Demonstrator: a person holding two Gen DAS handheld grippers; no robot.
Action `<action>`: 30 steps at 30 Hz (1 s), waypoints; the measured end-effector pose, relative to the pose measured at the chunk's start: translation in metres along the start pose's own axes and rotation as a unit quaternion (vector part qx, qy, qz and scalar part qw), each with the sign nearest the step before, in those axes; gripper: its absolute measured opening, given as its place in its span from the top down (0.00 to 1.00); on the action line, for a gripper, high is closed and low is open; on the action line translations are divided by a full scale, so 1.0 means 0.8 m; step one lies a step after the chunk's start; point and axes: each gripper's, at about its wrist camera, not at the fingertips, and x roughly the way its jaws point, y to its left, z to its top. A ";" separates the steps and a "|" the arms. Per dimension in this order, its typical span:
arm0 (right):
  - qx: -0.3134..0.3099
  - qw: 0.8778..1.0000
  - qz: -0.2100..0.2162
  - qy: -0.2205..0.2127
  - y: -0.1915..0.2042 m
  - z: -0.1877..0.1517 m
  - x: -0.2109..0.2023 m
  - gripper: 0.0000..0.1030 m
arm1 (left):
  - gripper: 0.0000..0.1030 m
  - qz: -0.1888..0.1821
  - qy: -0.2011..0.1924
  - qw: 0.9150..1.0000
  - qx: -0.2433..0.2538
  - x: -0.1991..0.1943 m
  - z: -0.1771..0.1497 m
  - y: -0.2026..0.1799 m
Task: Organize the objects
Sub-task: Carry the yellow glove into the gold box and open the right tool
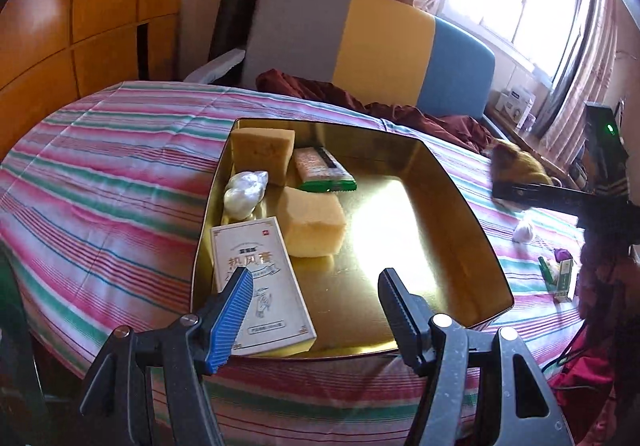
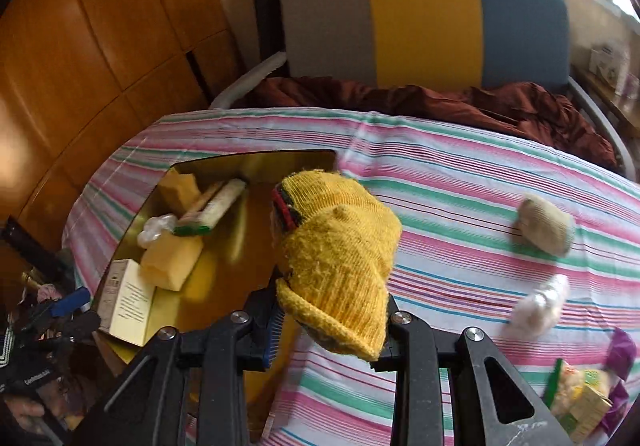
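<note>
The right hand-held gripper [image 2: 328, 320] pinches a yellow knitted glove [image 2: 340, 254] above the bench, beside the gold tin [image 1: 460, 205]; the left hand-held gripper [image 1: 316, 296] hangs spread, empty. The glove's grip looks shallow, perhaps; it could slip short of the tin.

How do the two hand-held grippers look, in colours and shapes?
Both are black plastic with triangular cut-outs and round silver pivot bolts. The left gripper has ribbed pads, one blue, one black. The right gripper shows a blue ribbed pad.
</note>
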 end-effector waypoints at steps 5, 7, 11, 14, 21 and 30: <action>-0.020 0.999 0.022 0.036 0.063 0.006 0.050 0.68 | 0.36 -0.002 0.003 1.000 -0.016 0.002 -0.002 0.014; -0.017 0.998 0.028 0.049 0.075 0.006 0.067 0.68 | 0.36 -0.001 0.001 1.000 -0.022 0.002 -0.001 0.020; -0.012 0.996 0.037 0.083 0.092 -0.003 0.093 0.68 | 0.36 0.005 -0.003 0.999 -0.034 0.002 0.000 0.030; -0.015 0.992 0.058 0.114 0.110 -0.014 0.111 0.66 | 0.36 0.012 -0.002 0.999 -0.045 0.004 0.000 0.038; -0.037 0.967 0.168 0.186 0.154 -0.060 0.129 0.30 | 0.36 0.020 -0.005 0.998 -0.056 0.004 0.000 0.046; -0.010 0.981 0.149 0.126 0.130 -0.061 0.086 0.18 | 0.36 0.026 -0.023 0.998 -0.045 -0.009 0.004 0.038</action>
